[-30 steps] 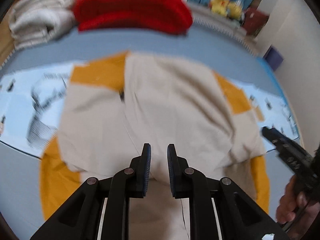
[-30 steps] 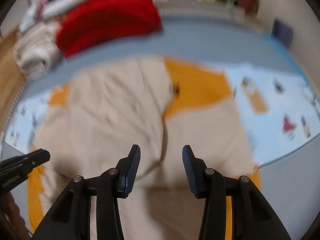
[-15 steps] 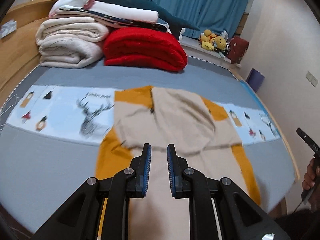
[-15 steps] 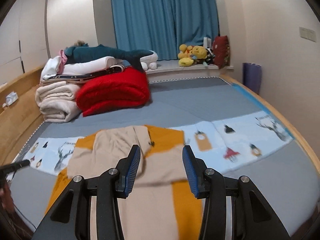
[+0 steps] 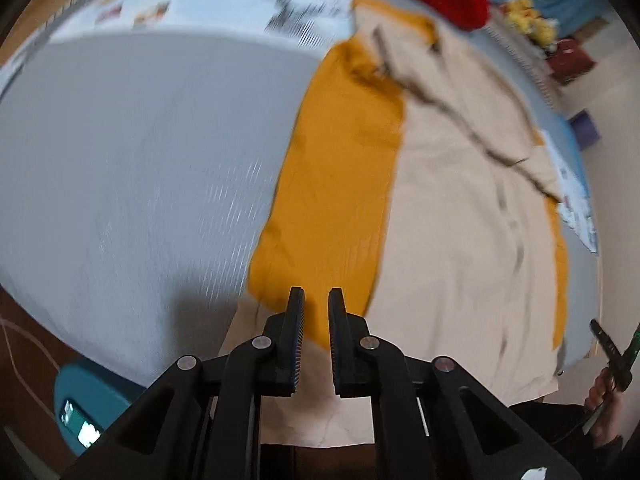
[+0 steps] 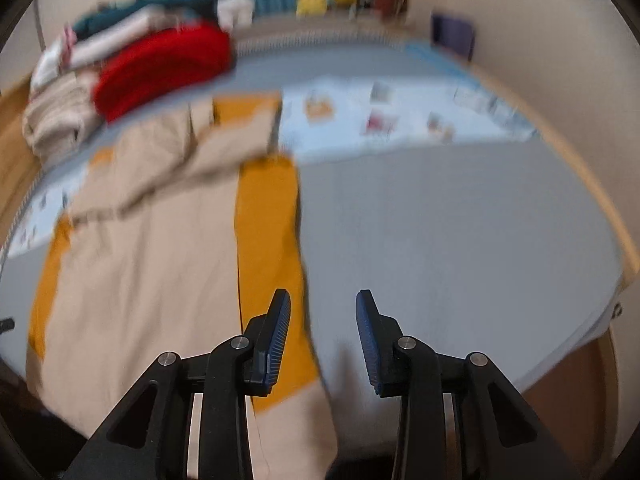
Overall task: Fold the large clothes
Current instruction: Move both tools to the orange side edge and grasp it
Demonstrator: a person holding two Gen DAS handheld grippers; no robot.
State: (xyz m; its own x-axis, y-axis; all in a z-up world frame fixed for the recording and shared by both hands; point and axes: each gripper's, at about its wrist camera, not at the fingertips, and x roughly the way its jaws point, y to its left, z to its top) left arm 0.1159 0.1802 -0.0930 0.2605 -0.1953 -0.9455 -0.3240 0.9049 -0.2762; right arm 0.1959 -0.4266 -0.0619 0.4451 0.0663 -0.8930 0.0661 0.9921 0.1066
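Observation:
A large beige and mustard-orange garment (image 5: 452,184) lies flat on the grey bed, its top part folded down over the body; it also shows in the right wrist view (image 6: 152,248). My left gripper (image 5: 316,312) hovers over the garment's near left orange strip, jaws a narrow gap apart and empty. My right gripper (image 6: 322,320) is open and empty above the garment's near right orange edge (image 6: 276,280). The right gripper also shows at the far right of the left wrist view (image 5: 612,344). Both views are motion-blurred.
The grey bed cover (image 6: 440,240) carries a light blue printed strip (image 6: 400,116). A red blanket (image 6: 168,68) and folded cream bedding (image 6: 56,120) are stacked at the head. A teal object (image 5: 92,412) sits below the bed's near edge. A wooden bed rim (image 6: 580,168) runs along the right.
Both grippers have swung down and outward from a raised view of the room to the garment's near corners: left to the left orange strip, right to the right edge. Jaw openings are unchanged.

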